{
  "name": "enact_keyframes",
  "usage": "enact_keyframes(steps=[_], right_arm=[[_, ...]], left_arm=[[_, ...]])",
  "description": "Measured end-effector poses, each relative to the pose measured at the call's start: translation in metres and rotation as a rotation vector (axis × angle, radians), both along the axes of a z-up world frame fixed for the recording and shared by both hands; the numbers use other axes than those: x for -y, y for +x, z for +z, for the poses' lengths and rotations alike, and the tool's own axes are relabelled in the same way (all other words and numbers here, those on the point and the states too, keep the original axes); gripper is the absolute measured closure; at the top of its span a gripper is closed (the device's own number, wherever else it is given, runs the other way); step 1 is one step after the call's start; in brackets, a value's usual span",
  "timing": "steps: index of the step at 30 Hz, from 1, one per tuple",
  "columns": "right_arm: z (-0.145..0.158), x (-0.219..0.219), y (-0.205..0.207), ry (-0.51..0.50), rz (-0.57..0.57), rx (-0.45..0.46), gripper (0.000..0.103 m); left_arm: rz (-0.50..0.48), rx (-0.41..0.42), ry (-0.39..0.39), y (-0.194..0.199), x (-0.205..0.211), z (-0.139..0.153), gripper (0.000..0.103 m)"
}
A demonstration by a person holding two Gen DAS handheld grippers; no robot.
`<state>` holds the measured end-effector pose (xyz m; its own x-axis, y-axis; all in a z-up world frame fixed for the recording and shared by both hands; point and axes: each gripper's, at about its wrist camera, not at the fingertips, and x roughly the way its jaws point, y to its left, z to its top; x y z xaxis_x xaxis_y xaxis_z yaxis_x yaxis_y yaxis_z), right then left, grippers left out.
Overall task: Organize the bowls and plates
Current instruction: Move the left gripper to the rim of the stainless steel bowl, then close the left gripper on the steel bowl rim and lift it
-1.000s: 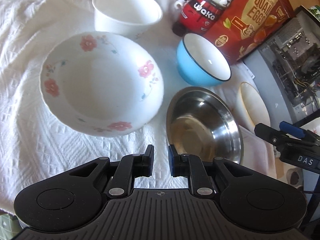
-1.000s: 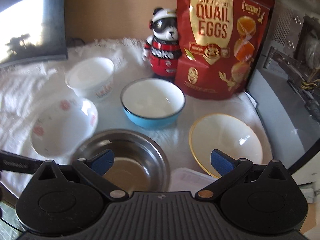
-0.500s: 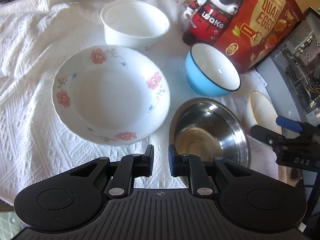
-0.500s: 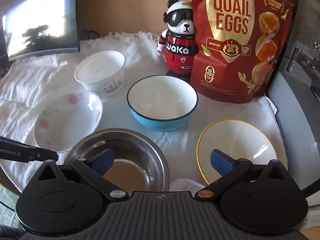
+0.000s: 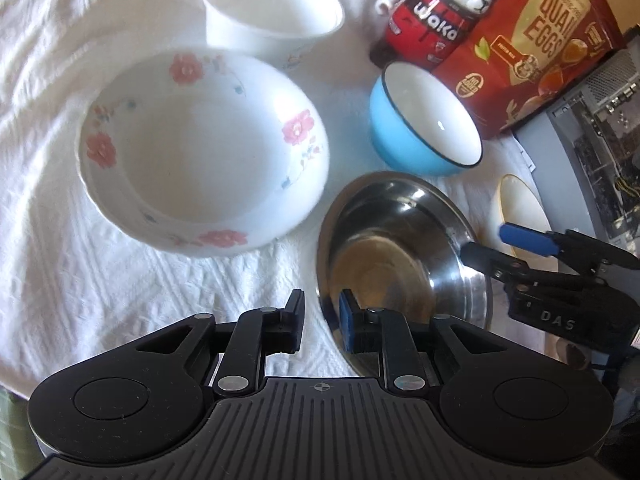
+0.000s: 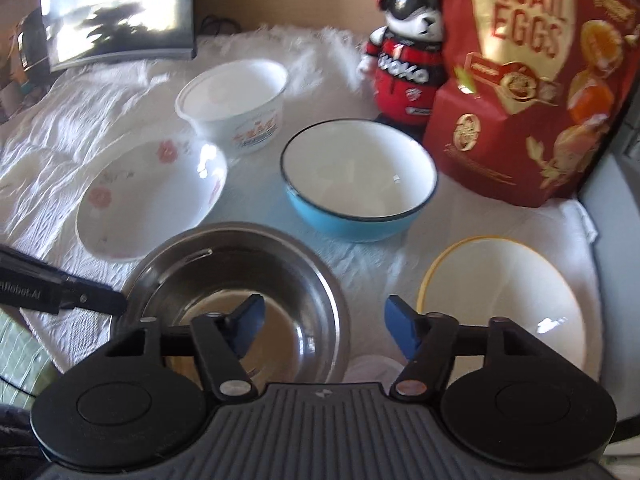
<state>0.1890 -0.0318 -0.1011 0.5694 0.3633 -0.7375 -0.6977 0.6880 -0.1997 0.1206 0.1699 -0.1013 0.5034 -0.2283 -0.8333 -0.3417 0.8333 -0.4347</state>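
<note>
On the white cloth stand a floral bowl (image 5: 200, 152) (image 6: 152, 196), a white tub-shaped bowl (image 5: 272, 12) (image 6: 236, 100), a blue bowl (image 5: 424, 120) (image 6: 356, 184), a steel bowl (image 5: 400, 248) (image 6: 236, 284) and a gold-rimmed plate (image 5: 524, 208) (image 6: 504, 300). My left gripper (image 5: 320, 320) is slightly open, its fingers either side of the steel bowl's near rim. My right gripper (image 6: 322, 322) is open over the steel bowl's right rim; it also shows in the left wrist view (image 5: 500, 244).
A panda figure (image 6: 408, 52) and a red quail-egg bag (image 6: 532, 80) stand behind the blue bowl. A grey computer case (image 5: 608, 120) is on the right. A dark screen (image 6: 116, 8) leans at the back left.
My left gripper moved to the steel bowl's rim and its jaws parted a little. My right gripper moved forward over the steel bowl and narrowed somewhat.
</note>
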Motion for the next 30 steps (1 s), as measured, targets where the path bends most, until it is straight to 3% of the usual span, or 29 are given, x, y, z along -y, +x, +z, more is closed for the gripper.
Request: enact_keyframes(steps=[3, 11, 18, 24, 30], right_arm=[[-0.004, -0.008, 0.006, -0.024, 0.044, 0.003, 0.047], [-0.028, -0.024, 0.035, -0.082, 0.07, -0.04, 0.047], [-0.042, -0.033, 0.047, -0.077, 0.082, -0.148, 0.045], [-0.017, -0.034, 0.041, -0.017, 0.065, -0.14, 0.042], [0.011, -0.05, 0.031, 0.081, 0.076, -0.107, 0.038]], left_arm=[[-0.003, -0.039, -0.04, 0.005, 0.003, -0.01, 0.082], [0.004, -0.116, -0.124, 0.019, 0.009, -0.029, 0.082], [0.045, -0.176, -0.119, 0.03, 0.01, -0.026, 0.079], [0.053, -0.077, -0.069, 0.03, 0.004, 0.009, 0.079], [0.1, -0.004, -0.018, 0.03, -0.038, 0.038, 0.079]])
